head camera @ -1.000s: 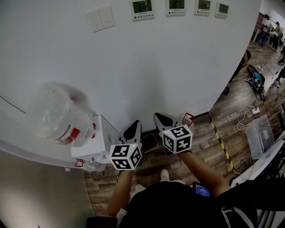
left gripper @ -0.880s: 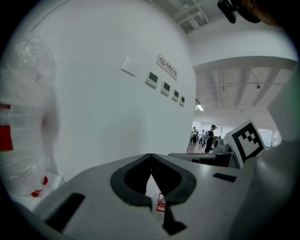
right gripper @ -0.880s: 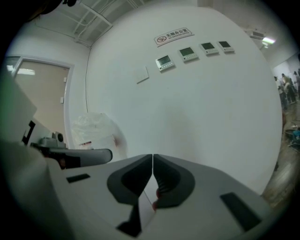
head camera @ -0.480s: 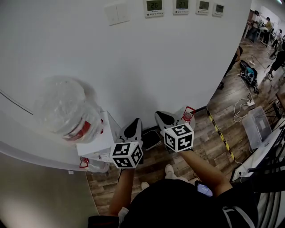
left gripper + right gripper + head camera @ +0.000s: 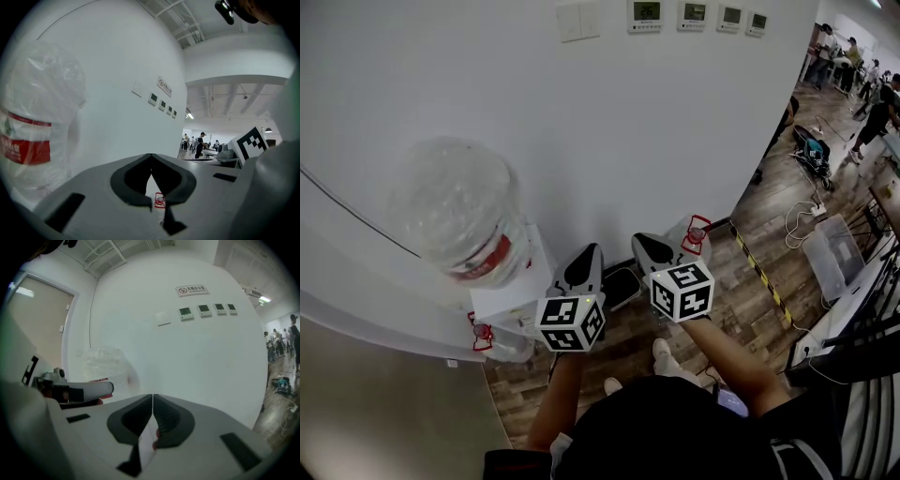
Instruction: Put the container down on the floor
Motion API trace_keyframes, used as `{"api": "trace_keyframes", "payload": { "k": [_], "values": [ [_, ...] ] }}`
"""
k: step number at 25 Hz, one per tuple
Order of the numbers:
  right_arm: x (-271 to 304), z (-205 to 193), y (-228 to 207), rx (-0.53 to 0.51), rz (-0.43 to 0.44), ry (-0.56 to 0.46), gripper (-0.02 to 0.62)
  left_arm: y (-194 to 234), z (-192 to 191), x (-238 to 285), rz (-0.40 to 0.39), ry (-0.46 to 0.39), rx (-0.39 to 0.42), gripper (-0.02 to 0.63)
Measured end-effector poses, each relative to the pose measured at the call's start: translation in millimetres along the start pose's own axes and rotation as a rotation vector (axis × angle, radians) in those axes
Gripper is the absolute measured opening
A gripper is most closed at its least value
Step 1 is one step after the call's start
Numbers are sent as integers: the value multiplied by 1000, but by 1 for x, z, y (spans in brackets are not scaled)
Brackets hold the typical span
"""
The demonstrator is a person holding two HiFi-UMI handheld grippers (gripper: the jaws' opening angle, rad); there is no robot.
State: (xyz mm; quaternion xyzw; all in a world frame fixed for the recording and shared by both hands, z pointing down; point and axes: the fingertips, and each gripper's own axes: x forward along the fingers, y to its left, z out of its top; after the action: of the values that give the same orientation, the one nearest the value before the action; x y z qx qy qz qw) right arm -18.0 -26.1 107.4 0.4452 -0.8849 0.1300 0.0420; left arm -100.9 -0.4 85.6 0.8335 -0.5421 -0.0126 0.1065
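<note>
Two big things stand close in front: a white wall point(image 5: 656, 141) and, at the left, a white water machine point(image 5: 511, 286) with a big clear water jug point(image 5: 459, 211) on top. High on the wall are a light switch point(image 5: 579, 19) and a row of small screens point(image 5: 694, 12). Low down by the wall lies a dark flat thing point(image 5: 619, 286); I cannot tell what it is. The wood floor point(image 5: 741, 319) has a black and yellow stripe point(image 5: 759, 277) at the right, and past it a clear bin point(image 5: 834, 248). Some people point(image 5: 862, 84) stand far off.

The container point(image 5: 682, 236) is clear, so it is hard to see. It seems to hang above the floor, under the claws and in front of the person's shoes point(image 5: 661, 349). One red clip point(image 5: 697, 232) shows just past the right claw. Another red clip point(image 5: 482, 332) shows by the foot of the water machine. So its long side seems to run from left to right, along the wall. The water machine is right beside its left end. I cannot tell if it is level.

The left claw point(image 5: 151, 159) has its jaws together at the tips, with a bit of red clip showing in the slot below. The right claw point(image 5: 153, 397) has its jaws squeezed together too, with a thin pale edge between them. Both seem clamped on the container's thin edge.
</note>
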Motion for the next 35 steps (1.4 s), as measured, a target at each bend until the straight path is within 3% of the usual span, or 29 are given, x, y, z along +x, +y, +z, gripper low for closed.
{"api": "trace_keyframes", "payload": {
  "k": [6, 17, 35],
  "values": [
    [-14, -8, 36, -14, -30, -24, 31, 3, 1, -29, -37, 4, 70, 15],
    [-32, -9, 74, -45, -68, -56, 29, 3, 5, -70, -82, -16, 89, 15],
    [-58, 22, 41, -76, -81, -91, 28, -29, 22, -54, -85, -60, 61, 15]
  ]
}}
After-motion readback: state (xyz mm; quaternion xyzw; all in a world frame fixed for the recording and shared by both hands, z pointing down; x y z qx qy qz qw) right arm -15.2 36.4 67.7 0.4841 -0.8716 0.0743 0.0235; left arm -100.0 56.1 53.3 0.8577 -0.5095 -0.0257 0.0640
